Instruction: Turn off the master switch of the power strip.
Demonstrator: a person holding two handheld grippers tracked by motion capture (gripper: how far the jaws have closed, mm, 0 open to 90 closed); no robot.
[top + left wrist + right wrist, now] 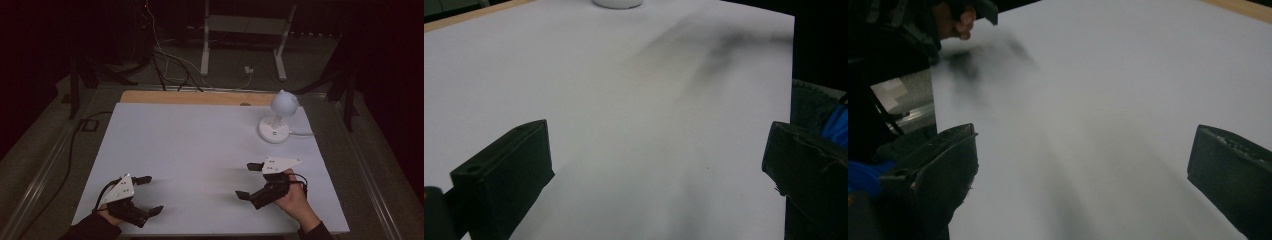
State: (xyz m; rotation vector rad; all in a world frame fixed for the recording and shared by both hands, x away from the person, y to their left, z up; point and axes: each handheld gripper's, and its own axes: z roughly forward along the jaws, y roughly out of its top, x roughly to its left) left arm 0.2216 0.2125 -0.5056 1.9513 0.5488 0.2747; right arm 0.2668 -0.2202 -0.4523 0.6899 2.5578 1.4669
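Hovering left gripper (150, 195) jaws released | right gripper (248, 180) jaws released | lamp (278, 119) upright on table (200, 145)

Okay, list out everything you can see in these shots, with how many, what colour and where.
Lamp: one, white, round head on a round base, far right part of the table; its white cord runs off to the right.
Table cover: one, white sheet over the table top.
Wooden edge: one, tan strip along the far side of the table.
Frame: one, white legged stand on the floor beyond the table.
Cables: several, dark and white, on the floor beyond the table.
Left gripper: one, black with a grey plate, near left, jaws apart, nothing between them.
Right gripper: one, black with a grey plate, near right, jaws apart, nothing between them.
Hands: two, each holding a gripper at the near edge; right hand.
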